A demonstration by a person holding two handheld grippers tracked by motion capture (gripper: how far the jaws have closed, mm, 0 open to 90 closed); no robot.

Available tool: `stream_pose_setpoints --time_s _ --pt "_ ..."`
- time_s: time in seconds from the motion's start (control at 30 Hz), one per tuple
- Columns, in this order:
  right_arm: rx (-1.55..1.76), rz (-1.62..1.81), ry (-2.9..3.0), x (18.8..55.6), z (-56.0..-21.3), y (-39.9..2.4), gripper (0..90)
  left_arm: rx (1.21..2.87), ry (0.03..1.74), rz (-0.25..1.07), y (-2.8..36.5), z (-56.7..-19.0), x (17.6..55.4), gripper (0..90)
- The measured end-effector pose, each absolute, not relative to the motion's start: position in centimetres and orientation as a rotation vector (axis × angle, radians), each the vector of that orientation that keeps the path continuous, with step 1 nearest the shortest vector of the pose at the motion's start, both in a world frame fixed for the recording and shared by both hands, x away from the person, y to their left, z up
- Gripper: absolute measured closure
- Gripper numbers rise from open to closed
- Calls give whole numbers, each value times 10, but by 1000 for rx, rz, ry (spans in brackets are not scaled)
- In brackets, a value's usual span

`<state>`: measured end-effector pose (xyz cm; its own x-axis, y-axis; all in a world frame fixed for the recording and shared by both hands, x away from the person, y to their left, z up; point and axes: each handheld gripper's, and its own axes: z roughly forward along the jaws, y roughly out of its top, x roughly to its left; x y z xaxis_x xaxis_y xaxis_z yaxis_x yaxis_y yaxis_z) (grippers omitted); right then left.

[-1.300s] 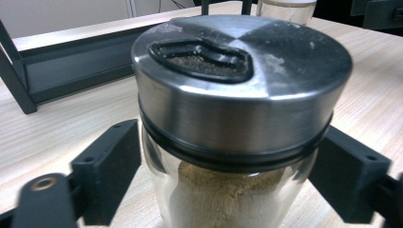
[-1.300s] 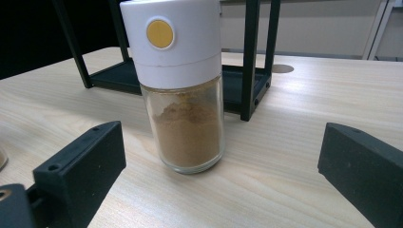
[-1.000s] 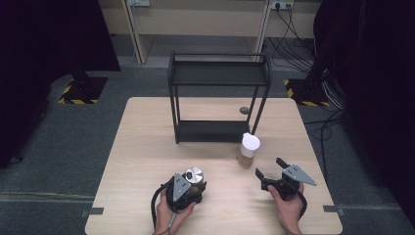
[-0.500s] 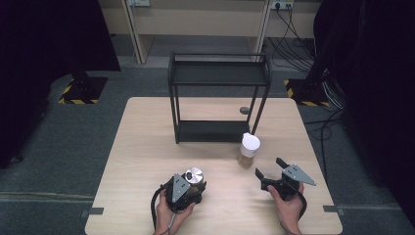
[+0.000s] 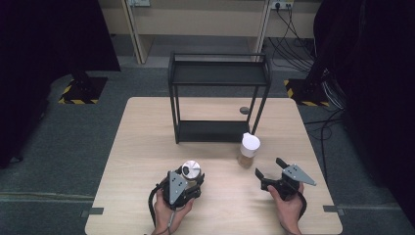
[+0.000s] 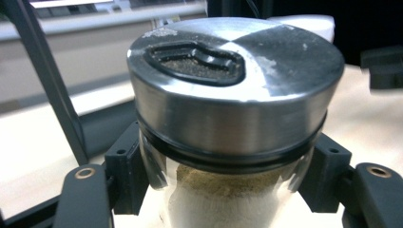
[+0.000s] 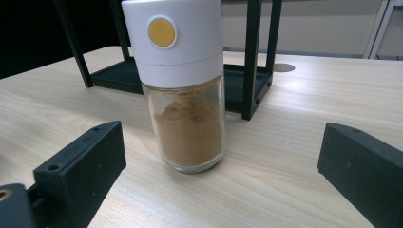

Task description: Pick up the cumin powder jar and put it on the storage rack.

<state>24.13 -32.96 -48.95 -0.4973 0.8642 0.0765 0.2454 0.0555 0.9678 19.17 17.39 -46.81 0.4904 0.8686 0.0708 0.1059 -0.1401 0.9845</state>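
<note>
Room: grey carpet floor [image 5: 58,142], dark surrounds, cables at far right.
Table [image 5: 142,142]: pale wood, rectangular.
Rack [image 5: 219,98]: black metal, two shelves, standing mid-table toward the far edge.
Left gripper [image 5: 188,180]: near edge, jaws closed against a steel-lidded glass jar [image 6: 233,109].
Right gripper [image 5: 270,168]: near edge, jaws spread wide, nothing between them.
White-capped spice jar [image 7: 183,85]: upright on table, ahead of right gripper, just beside rack's near right leg.
</note>
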Motion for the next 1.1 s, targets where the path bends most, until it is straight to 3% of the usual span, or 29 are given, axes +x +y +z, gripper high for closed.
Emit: stream_pose_setpoints --time_s 0.5,1.1 --pt "1112 1470 1790 241 -490 -330 22 1506 886 872 168 -453 204 311" --pt "1113 1472 1790 241 -490 -330 22 1486 867 953 157 -402 239 311"
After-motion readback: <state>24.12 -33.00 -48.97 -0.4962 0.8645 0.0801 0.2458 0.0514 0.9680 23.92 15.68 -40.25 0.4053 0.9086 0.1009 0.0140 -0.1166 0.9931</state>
